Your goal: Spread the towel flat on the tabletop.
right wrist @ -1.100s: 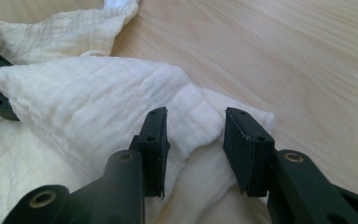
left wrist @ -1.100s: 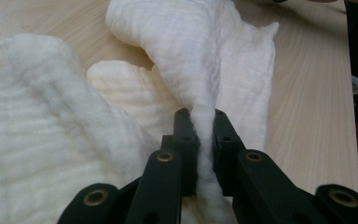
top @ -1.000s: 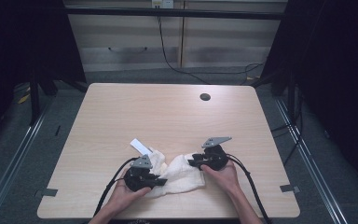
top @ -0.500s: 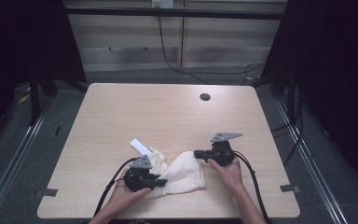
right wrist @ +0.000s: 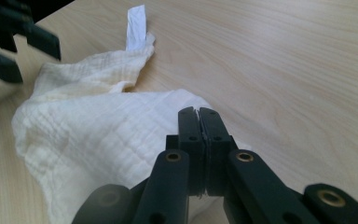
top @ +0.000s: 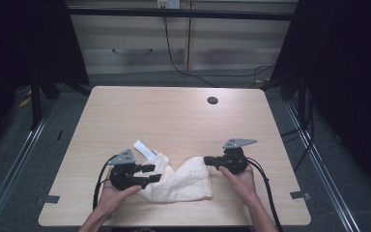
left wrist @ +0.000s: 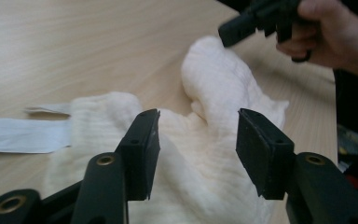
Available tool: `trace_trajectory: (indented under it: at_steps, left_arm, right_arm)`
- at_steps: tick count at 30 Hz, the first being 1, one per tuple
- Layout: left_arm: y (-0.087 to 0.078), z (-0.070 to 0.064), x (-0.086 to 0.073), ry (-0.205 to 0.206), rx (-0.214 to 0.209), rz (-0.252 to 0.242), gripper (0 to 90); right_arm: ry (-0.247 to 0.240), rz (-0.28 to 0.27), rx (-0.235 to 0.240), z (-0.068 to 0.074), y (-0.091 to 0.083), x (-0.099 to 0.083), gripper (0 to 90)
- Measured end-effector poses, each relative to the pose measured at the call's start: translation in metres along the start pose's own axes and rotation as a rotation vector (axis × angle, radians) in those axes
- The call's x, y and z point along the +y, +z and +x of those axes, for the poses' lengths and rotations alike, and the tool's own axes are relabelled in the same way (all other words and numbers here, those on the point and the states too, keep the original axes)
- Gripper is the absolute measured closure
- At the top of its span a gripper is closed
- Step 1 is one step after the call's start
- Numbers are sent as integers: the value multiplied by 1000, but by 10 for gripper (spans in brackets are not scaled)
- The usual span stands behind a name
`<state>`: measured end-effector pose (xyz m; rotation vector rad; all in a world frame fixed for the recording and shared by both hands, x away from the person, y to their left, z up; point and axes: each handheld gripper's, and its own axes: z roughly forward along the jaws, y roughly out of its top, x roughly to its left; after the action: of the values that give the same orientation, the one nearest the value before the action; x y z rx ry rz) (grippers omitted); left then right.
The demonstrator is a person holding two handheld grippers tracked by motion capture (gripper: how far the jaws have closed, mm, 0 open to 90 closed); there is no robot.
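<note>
Standing on a grey floor [top: 24, 159], the pale wood-grain bench [top: 174, 121] with rounded corners carries a round dark grommet hole [top: 212, 100] near its far edge. Behind it run a pale panelled wall [top: 125, 43] with a black cable [top: 174, 53] hanging down, and dark curtains [top: 348, 72] to either side. Metal floor rails [top: 319, 159] flank the bench.

A crumpled cream-white woven cloth [top: 178, 178] lies on the near half of the bench, between the two hands. A flat white paper strip [top: 144, 148] sticks out from under its far left corner, touching the cloth.

The left gripper [top: 150, 173] sits at the cloth's left edge, held by the person's left hand [top: 113, 193]; in the left gripper view its fingers [left wrist: 142, 149] stand apart just over the cloth, holding nothing. The right gripper [top: 207, 161], held by the right hand [top: 239, 176], is at the cloth's right upper corner; in the right gripper view its fingers [right wrist: 189, 135] are pressed together with cloth right at and under them, but whether cloth is pinched between them cannot be told.

Against the picture from one second ago, the right gripper has moved out to the right and the cloth, then bunched between the grippers, is drawn wider with a raised right corner. The left gripper has stayed in much the same place.
</note>
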<state>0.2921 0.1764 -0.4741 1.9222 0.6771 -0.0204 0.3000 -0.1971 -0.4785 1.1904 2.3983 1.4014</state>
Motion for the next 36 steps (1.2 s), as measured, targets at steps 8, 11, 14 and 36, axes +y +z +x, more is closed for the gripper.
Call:
trace_trajectory:
  at_steps: [8,11,14,36]
  left_arm:
    - [-2,37,11,-95,73,-2,534]
    - [14,57,14,-131,110,31,549]
    - [34,67,17,-123,113,87,581]
    - [67,58,17,37,201,187,763]
  right_arm:
    - [3,24,-2,-4,2,-4,892]
    - [12,29,-5,-6,3,-4,892]
    - [12,22,-2,-8,4,-4,891]
    - [23,31,-12,-12,4,-4,891]
